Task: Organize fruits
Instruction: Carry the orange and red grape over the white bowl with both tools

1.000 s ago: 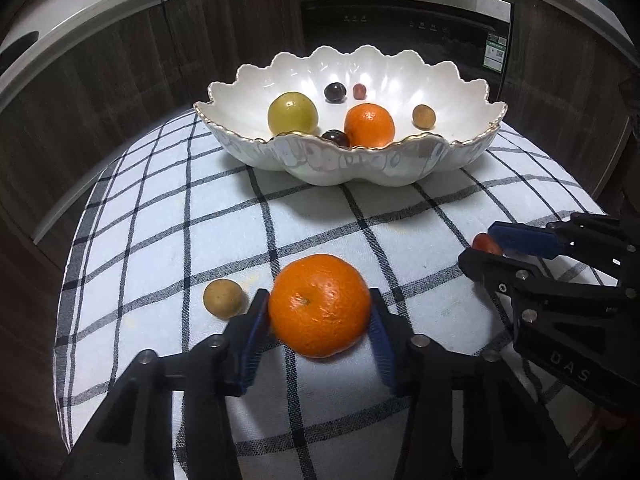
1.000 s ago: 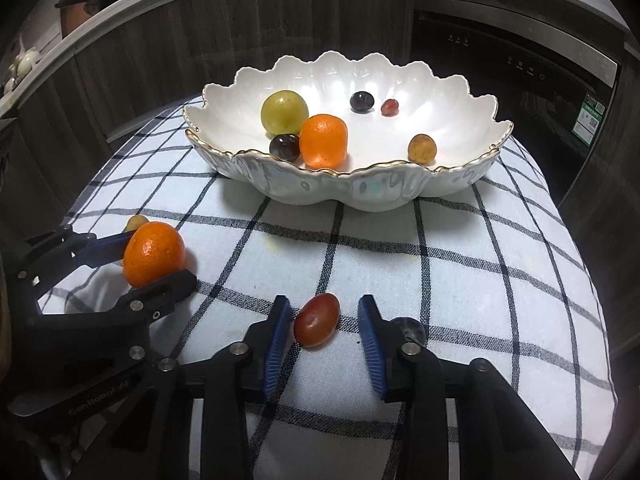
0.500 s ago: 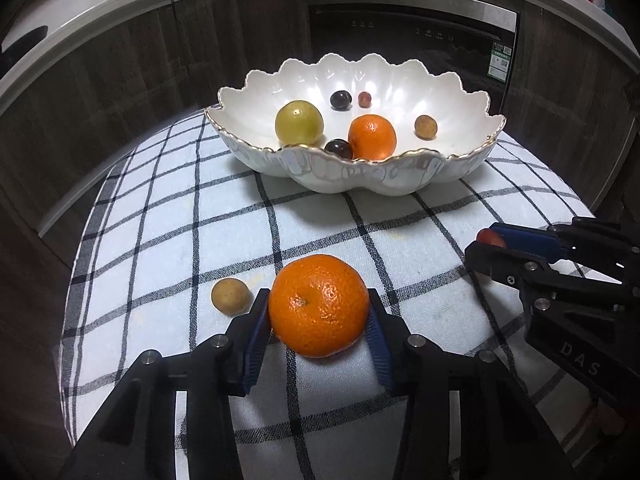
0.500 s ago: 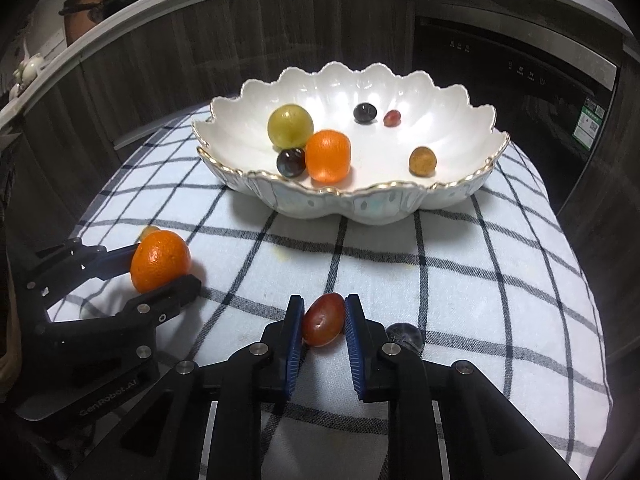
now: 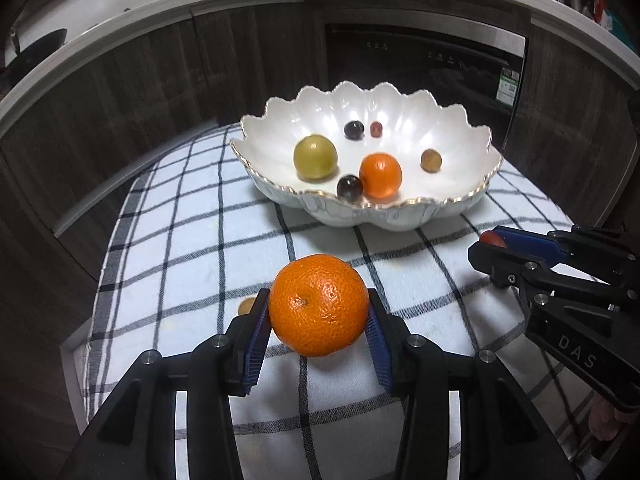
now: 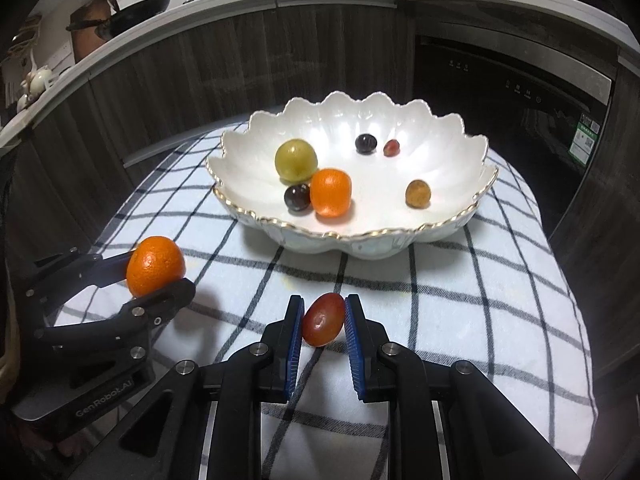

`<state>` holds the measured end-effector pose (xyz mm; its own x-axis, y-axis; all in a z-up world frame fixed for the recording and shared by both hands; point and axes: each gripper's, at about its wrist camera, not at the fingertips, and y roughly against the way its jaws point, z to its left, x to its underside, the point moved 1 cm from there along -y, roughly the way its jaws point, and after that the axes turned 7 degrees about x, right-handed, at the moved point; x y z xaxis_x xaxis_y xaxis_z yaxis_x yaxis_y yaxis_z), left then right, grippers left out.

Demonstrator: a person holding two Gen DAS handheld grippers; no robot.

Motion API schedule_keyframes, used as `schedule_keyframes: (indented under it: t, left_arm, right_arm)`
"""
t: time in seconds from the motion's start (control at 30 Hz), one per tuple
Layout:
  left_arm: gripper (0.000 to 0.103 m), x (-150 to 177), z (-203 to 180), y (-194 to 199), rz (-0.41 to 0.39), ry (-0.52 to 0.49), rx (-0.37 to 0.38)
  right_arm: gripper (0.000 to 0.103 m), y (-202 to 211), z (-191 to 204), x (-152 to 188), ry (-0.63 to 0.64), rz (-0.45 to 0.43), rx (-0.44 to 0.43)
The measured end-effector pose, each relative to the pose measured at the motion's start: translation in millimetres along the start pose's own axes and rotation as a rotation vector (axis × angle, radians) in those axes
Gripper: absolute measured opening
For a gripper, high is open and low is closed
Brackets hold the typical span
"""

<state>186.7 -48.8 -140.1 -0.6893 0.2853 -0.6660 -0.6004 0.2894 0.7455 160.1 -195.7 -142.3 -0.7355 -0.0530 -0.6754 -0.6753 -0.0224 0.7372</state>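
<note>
Fruits both gripped: my left gripper (image 5: 318, 320) clamps the orange (image 5: 318, 305), right gripper (image 6: 323, 330) clamps the grape (image 6: 323, 319). Bowl (image 6: 472, 208) lies straight ahead, beyond both.

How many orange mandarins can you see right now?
2. One round orange mandarin is clamped in the left gripper above the checked cloth; the other lies in the scalloped white bowl beside a dark grape. None appears hidden.
</note>
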Motion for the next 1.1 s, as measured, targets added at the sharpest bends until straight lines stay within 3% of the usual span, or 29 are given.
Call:
schedule_keyframes:
  t: [0.6,1.1]
  left_arm:
    - [0.044,-48.5,3.0,27.5,-0.098,0.010,-0.027]
    - [0.044,-93.1,13.0,28.3,-0.153,0.036,-0.028]
  right_arm:
    - [0.022,21.7,-18.8,-48.7,0.005,-0.099,0.042]
    - [0.022,29.5,-27.4,-87.1,0.009,-0.152,0.067]
